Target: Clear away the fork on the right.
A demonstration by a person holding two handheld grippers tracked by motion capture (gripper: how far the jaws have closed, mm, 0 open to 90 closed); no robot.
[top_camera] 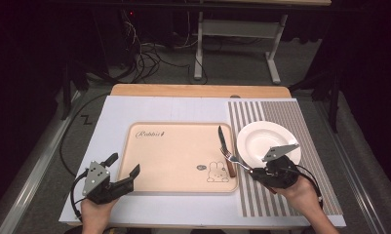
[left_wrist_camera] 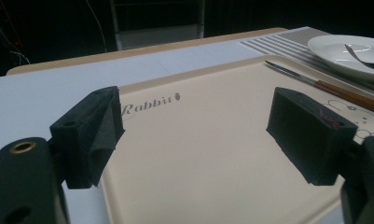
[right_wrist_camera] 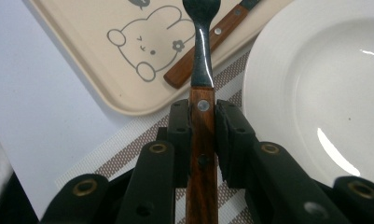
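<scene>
Hands come in from the bottom edge of the high view, one on each gripper. The left gripper (top_camera: pixel 121 169) sits low at the near left of the desk (top_camera: pixel 110 109), angled toward the beige tray (top_camera: pixel 173 146), and its fingers (left_wrist_camera: pixel 89 135) are spread wide with nothing between them. In the left gripper view they frame the tray's near left corner and the "Rabbit" print.

The right gripper (top_camera: pixel 254 171) is over the striped placemat (top_camera: pixel 281 114), just near of the white plate (top_camera: pixel 268 141), pointing up and left toward the tray's right edge. Its fingers (right_wrist_camera: pixel 180 135) are clamped tight on the wooden handle of a fork (right_wrist_camera: pixel 201 70). The handle is dark reddish wood with metal rivets, and it runs straight up the middle of the right gripper view between the two pads, turning into a shiny metal neck. The tines are cut off at the top of that view, but from above the fork head (top_camera: pixel 230 157) sits over the tray's right rim, right by the knife.

The knife (top_camera: pixel 225 146) lies along the right side of the tray, blade pointing away from the person, wooden handle near the little bunny drawing (top_camera: pixel 216 171). The plate is a plain white, shallow dish, resting on the placemat just right of the tray.
</scene>
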